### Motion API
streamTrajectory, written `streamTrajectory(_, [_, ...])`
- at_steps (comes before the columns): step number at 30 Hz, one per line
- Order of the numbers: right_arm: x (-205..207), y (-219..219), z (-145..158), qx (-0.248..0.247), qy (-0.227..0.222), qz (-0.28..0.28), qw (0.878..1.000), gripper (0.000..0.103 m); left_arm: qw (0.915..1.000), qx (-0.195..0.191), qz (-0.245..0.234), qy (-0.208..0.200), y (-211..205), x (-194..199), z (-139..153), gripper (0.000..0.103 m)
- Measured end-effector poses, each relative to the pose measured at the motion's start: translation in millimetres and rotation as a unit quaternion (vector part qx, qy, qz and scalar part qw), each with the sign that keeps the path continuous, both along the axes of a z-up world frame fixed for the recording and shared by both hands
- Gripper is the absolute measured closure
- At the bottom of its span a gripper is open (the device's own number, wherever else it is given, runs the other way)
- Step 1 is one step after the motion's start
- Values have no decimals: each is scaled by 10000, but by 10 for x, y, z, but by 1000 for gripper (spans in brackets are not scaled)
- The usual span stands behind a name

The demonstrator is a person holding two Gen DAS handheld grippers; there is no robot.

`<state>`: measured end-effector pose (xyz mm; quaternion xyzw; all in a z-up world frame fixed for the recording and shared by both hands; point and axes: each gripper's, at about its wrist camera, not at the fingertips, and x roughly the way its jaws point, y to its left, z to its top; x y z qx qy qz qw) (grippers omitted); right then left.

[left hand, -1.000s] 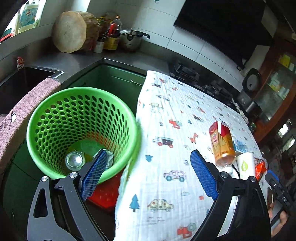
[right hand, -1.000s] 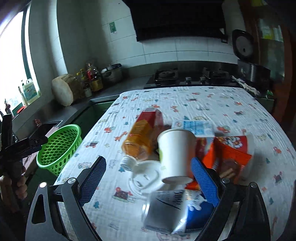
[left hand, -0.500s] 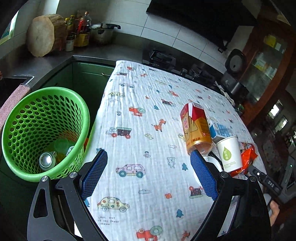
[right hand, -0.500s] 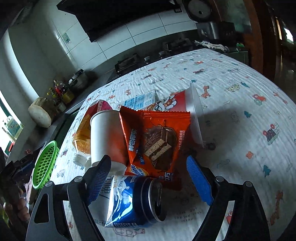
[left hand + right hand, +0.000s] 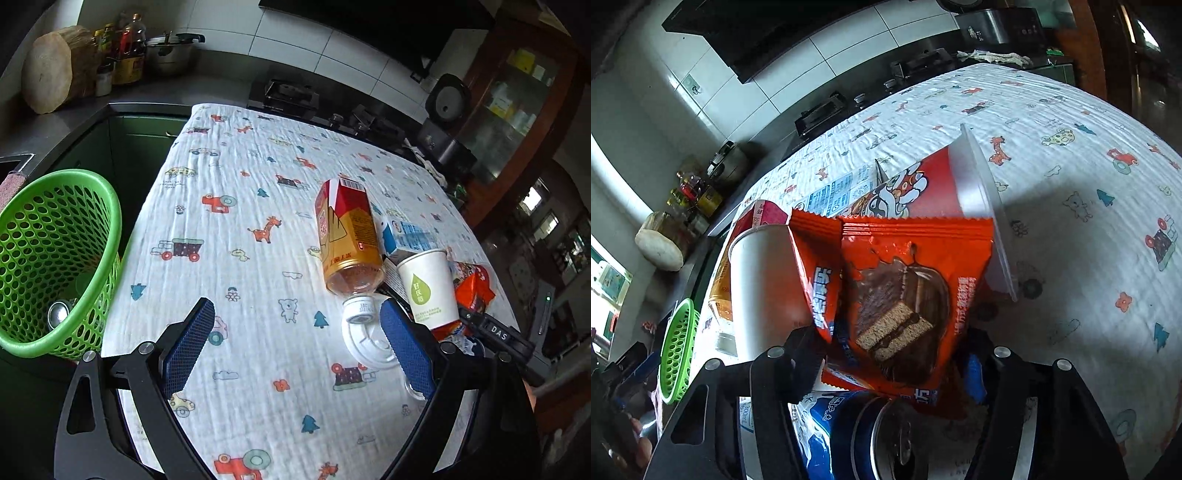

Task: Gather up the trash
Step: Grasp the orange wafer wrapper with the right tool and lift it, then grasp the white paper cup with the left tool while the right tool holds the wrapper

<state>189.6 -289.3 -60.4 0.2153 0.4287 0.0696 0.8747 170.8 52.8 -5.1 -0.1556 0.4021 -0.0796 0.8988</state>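
My left gripper (image 5: 295, 345) is open and empty over the table, left of the trash pile. The pile holds a lying tea bottle (image 5: 349, 238), a white paper cup (image 5: 428, 286), a white lid (image 5: 369, 341), a blue-white carton (image 5: 406, 236) and an orange snack wrapper (image 5: 474, 288). My right gripper (image 5: 897, 365) is down over the orange chocolate-cake wrapper (image 5: 905, 291), jaws on either side of it, with a blue can (image 5: 864, 435) below. Whether it grips the wrapper I cannot tell. The paper cup (image 5: 764, 284) stands to its left.
A green perforated basket (image 5: 55, 258) stands off the table's left edge with a can (image 5: 57, 317) inside; it also shows in the right wrist view (image 5: 677, 350). A red-white instant-noodle bowl (image 5: 960, 184) lies behind the wrapper. Stove and counter clutter line the back.
My left gripper swung right, from over the basket to over the table. My right gripper dropped forward onto the orange wrapper and its jaws narrowed around it.
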Motion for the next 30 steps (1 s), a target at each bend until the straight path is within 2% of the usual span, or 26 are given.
streamTrajectory(6, [-84, -33, 31, -27, -116, 8, 9999, 51, 9993, -195, -314, 89, -300, 96, 38, 13])
streamTrajectory(16, [-318, -210, 238, -1, -533, 50, 9986, 53, 9941, -325, -953, 415, -1031, 369, -55, 13])
streamTrajectory(20, [-422, -299, 344, -31, -719, 64, 9974, 53, 9920, -329, -1064, 592, -1281, 519, -142, 13])
streamTrajectory(26, [-554, -448, 462, -19, -928, 36, 9957, 53, 9910, -50, -1149, 679, -1552, 690, -248, 13])
streamTrajectory(30, [-609, -497, 494, -73, -1008, 5, 9949, 53, 9903, -25, -1123, 813, -1629, 783, -336, 14])
